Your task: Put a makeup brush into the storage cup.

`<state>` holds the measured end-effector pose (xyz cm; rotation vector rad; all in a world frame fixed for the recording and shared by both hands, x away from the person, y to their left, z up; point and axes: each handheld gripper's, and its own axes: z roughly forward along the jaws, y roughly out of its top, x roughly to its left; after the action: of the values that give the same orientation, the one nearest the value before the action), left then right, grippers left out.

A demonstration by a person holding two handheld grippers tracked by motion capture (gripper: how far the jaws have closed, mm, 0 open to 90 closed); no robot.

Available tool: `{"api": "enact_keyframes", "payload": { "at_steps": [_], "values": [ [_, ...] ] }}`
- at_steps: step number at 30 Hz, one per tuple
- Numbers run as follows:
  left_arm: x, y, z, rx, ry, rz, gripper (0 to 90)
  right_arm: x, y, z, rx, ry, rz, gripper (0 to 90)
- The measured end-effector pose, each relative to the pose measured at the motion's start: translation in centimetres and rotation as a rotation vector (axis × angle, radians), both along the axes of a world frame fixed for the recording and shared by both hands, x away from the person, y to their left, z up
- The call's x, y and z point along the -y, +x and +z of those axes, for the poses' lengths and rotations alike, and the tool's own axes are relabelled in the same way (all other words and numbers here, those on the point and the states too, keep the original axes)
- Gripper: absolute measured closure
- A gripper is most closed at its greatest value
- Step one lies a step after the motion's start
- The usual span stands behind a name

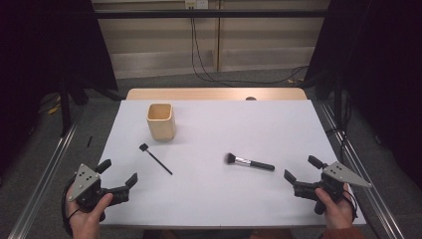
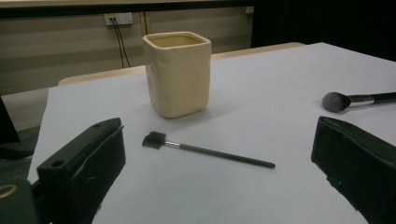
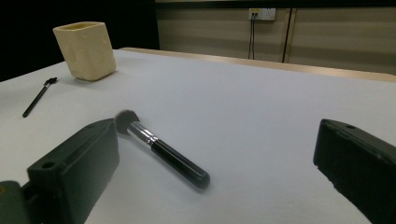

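Observation:
A cream square cup stands upright at the table's back left. A thin black brush with a small flat head lies in front of it. A thicker makeup brush with a fluffy head, silver ferrule and black handle lies right of centre. My left gripper is open at the front left, short of the thin brush. My right gripper is open at the front right, near the thick brush's handle end. Both are empty.
A white sheet covers the wooden table, with bare wood along the far edge. Metal rails run along both sides on the floor. Cables hang from a wall socket behind. Dark curtains flank the area.

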<state>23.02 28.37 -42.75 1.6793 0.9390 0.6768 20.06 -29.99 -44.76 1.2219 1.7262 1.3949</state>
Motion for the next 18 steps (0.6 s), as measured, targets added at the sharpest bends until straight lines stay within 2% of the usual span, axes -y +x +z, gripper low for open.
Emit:
{"api": "enact_keyframes", "payload": {
  "at_steps": [7,14,18],
  "values": [
    [0.00,0.08,-0.02,0.001,0.005,0.000,3.0,0.10,0.21,-0.04,0.007,0.016,0.015,0.0],
    [-0.03,-0.01,-0.09,-0.001,-0.007,-0.001,3.0,-0.05,0.37,-0.07,0.002,0.007,0.020,0.0],
    [-0.01,-0.21,0.05,0.006,0.007,-0.001,3.0,-0.15,0.32,-0.05,0.002,0.000,0.023,0.0]
  ]
}}
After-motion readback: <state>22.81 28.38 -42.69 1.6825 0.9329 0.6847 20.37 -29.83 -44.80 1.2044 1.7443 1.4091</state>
